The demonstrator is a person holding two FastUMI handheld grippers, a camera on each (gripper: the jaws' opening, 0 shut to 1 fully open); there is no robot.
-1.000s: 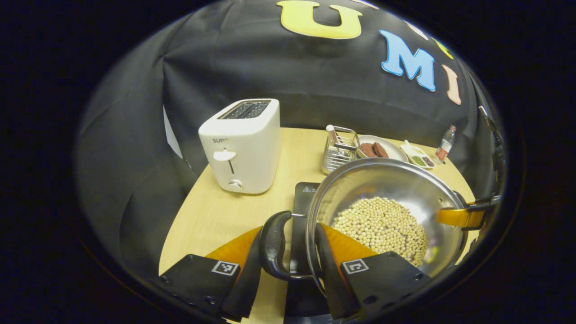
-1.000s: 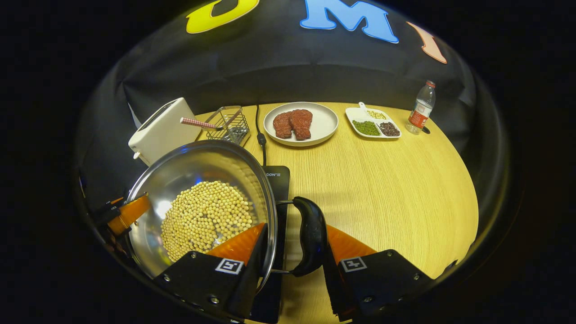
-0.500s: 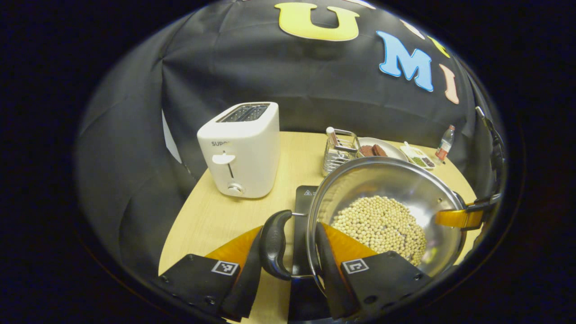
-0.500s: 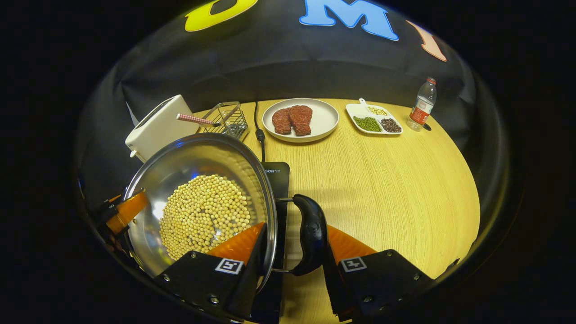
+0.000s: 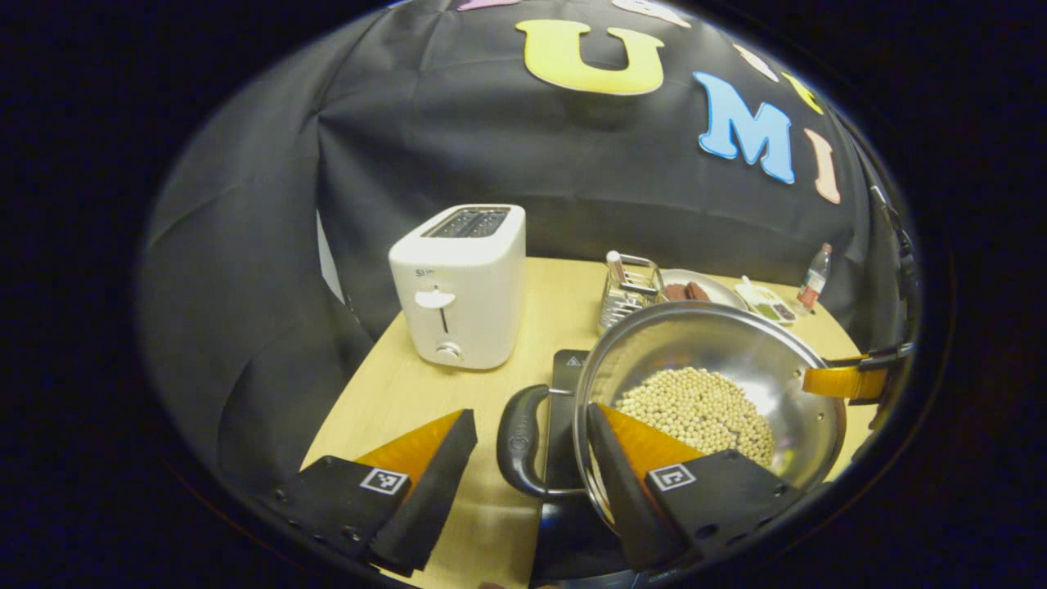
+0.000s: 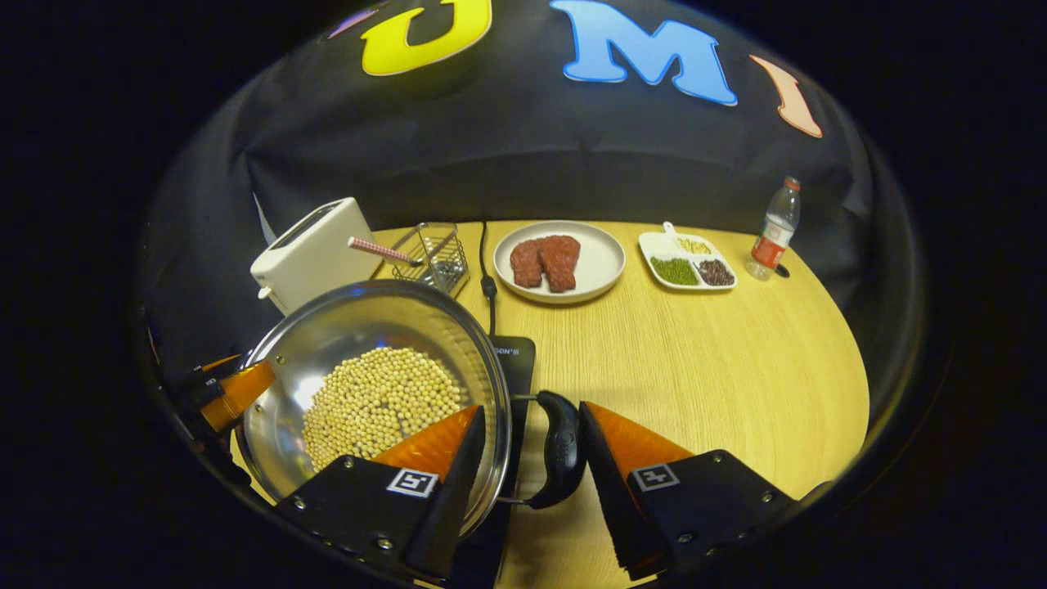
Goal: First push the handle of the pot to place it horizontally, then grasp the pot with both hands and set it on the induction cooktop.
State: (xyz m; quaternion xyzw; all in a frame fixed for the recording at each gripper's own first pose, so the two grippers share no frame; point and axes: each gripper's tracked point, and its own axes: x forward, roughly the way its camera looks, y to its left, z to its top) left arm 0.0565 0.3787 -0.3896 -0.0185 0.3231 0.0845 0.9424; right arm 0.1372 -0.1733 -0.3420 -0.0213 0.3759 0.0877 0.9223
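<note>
The steel pot (image 5: 720,343) (image 6: 360,323), holding pale beans (image 5: 695,405), sits on the black induction cooktop (image 5: 566,368) (image 6: 517,360). My left gripper (image 5: 532,409) is open: one finger lies inside the pot rim, the other stands clear of the black left handle (image 5: 517,442), with table showing between. My right gripper (image 6: 532,405) straddles the black right handle (image 6: 560,450), jaws slightly parted, one finger inside the rim, the other beside the handle. Each view shows the other gripper's finger (image 5: 847,382) (image 6: 237,393) at the pot's far side.
A white toaster (image 5: 462,286) (image 6: 315,249) and a wire rack (image 5: 626,290) (image 6: 433,254) stand behind the pot. Farther back are a plate of meat (image 6: 560,262), a divided dish (image 6: 687,270) and a bottle (image 6: 773,221). The cooktop's cord (image 6: 488,282) runs back.
The pot has gone down onto the cooktop. My left gripper has opened off its handle and my right gripper has loosened; both have drawn back a little.
</note>
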